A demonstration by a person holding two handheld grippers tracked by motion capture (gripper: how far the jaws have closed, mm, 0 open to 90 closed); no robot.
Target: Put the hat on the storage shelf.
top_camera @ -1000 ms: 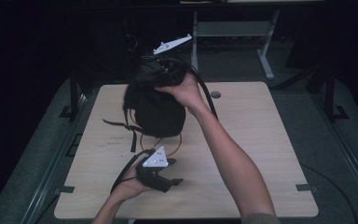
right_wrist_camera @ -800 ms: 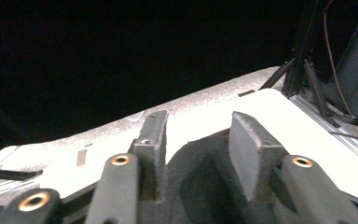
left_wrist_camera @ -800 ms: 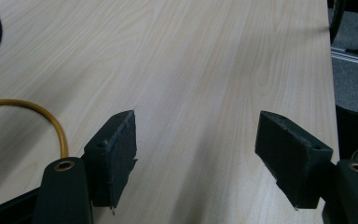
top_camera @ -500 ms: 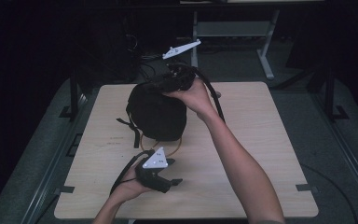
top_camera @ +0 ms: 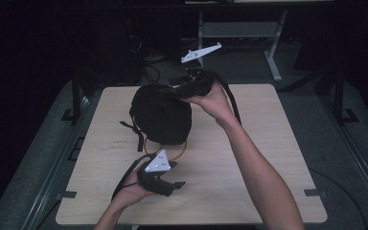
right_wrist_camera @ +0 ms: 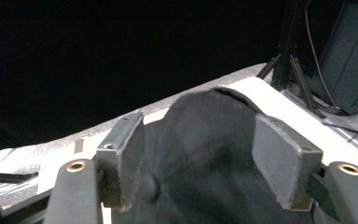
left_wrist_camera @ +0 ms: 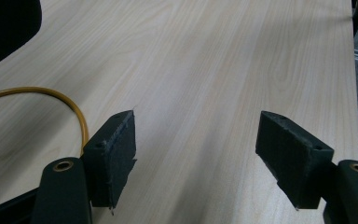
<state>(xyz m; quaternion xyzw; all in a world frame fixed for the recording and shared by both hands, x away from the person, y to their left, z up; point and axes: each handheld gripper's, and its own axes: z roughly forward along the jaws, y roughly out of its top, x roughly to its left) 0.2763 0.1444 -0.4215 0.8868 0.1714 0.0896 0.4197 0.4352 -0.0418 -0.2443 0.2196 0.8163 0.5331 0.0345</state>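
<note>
one black cap (top_camera: 162, 115) sits near the far edge of the table (top_camera: 268, 158), on one gold wire stand (top_camera: 178, 151). the right gripper (top_camera: 184, 87), above the cap's top, has just been opening; its jaws stand wide, fabric loose between them. the left gripper (top_camera: 175, 183) rests near the near edge, jaws wide, nothing between

A black fabric bag (top_camera: 162, 114) sits on a pale wood-grain table (top_camera: 249, 158), over a golden-yellow wire frame (left_wrist_camera: 32, 100). Both grippers, left (top_camera: 172, 184) and right (top_camera: 175, 91), are black, each topped with a light grey plate dotted white.
</note>
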